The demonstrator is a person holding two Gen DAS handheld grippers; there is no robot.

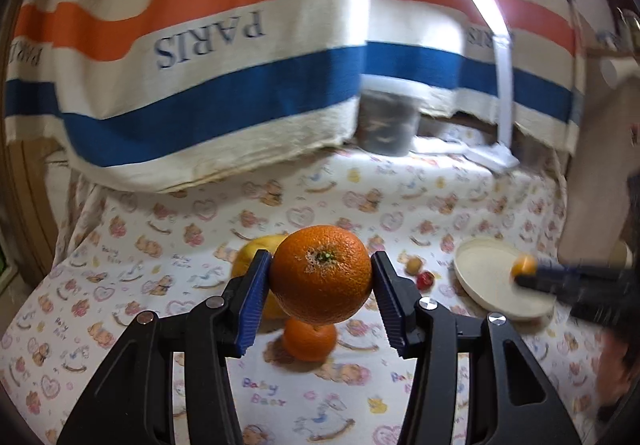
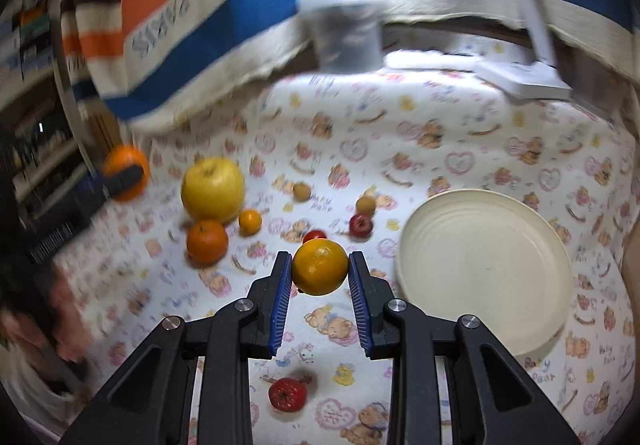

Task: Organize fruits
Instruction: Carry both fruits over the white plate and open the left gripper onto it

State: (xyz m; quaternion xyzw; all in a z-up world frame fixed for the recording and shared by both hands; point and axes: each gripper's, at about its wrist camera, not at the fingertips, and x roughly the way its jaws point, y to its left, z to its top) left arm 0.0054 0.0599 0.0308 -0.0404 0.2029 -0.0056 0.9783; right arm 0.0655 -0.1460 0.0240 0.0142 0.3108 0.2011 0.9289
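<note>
My left gripper point(image 1: 321, 277) is shut on a large orange point(image 1: 321, 274) and holds it above the cloth; the same gripper and orange show blurred in the right wrist view point(image 2: 125, 174). My right gripper point(image 2: 319, 273) is shut on a small yellow-orange citrus point(image 2: 319, 267), held above the cloth left of the cream plate point(image 2: 486, 265). In the left wrist view that gripper point(image 1: 528, 273) holds it over the plate point(image 1: 492, 281). On the cloth lie a yellow apple point(image 2: 213, 187), an orange point(image 2: 207, 241), a small mandarin point(image 2: 250, 222) and a strawberry point(image 2: 287, 394).
Small red and brown fruits point(image 2: 360, 225) lie mid-cloth. A grey tub point(image 2: 346, 29) and a white lamp base point(image 2: 524, 79) stand at the back under a striped "PARIS" towel point(image 1: 208, 57). The printed cloth point(image 2: 440, 149) covers the table.
</note>
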